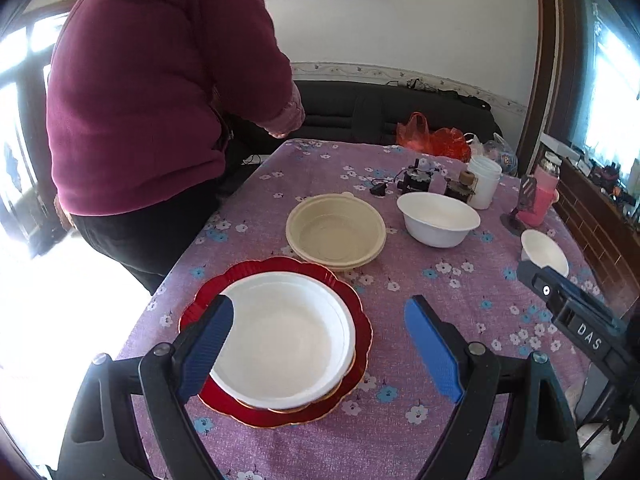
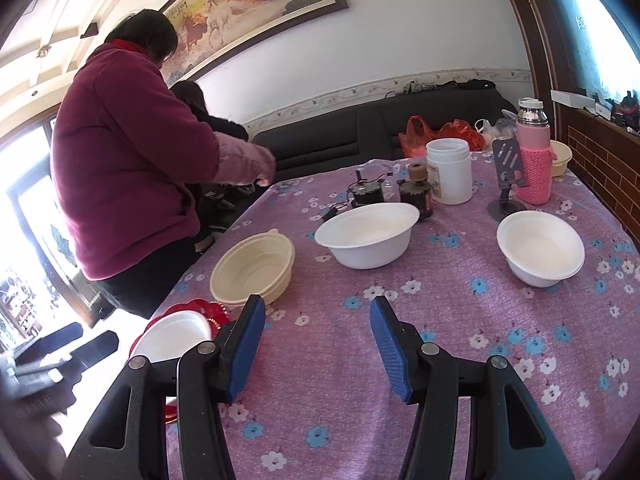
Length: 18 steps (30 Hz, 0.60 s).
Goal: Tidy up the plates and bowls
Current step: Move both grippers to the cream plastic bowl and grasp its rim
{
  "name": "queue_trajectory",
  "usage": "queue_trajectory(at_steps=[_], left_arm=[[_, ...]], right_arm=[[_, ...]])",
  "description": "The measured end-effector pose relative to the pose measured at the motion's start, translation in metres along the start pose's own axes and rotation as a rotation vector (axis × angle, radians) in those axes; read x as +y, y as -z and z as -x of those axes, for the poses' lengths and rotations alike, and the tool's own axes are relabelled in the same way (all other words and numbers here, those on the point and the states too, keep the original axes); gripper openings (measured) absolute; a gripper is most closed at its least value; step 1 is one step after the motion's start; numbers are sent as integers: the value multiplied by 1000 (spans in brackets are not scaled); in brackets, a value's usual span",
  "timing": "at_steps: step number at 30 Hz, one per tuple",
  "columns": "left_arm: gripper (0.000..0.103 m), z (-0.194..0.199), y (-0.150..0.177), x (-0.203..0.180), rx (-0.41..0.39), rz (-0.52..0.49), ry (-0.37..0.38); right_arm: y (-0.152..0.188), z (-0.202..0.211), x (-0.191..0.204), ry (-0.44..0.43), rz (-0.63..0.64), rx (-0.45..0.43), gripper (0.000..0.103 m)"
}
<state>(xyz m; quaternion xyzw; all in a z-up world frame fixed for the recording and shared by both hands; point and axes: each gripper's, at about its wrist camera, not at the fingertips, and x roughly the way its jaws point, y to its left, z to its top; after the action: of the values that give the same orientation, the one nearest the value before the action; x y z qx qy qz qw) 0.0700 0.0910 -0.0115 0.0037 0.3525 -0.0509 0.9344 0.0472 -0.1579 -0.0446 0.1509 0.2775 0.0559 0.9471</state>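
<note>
Left wrist view showed the left gripper (image 1: 318,344) spread wide and empty above a white plate (image 1: 284,340) stacked on a red plate (image 1: 276,344) on the flowered tablecloth (image 1: 420,320). Beyond lay a cream bowl (image 1: 336,232), a large white bowl (image 1: 438,218) and a small white bowl (image 1: 544,252). Right wrist view showed the right gripper (image 2: 318,344) parted, grasping nothing, over bare cloth. A person in a maroon jacket (image 2: 124,160) stood beside the table.

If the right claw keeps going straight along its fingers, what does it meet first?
Probably the purple flowered tablecloth, since the right claw points downward with bare cloth between its open fingers. The large white foam bowl lies further ahead; depth is uncertain.
</note>
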Motion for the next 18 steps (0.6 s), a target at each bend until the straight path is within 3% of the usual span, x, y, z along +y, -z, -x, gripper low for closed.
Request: queue_trajectory(at_steps=[7, 18], left_arm=[[88, -35, -52, 17, 99, 3, 9], [88, -169, -86, 36, 289, 66, -6]], right_arm=[[-23, -20, -16, 8, -48, 29, 60], [-28, -118, -1, -71, -88, 232, 60]])
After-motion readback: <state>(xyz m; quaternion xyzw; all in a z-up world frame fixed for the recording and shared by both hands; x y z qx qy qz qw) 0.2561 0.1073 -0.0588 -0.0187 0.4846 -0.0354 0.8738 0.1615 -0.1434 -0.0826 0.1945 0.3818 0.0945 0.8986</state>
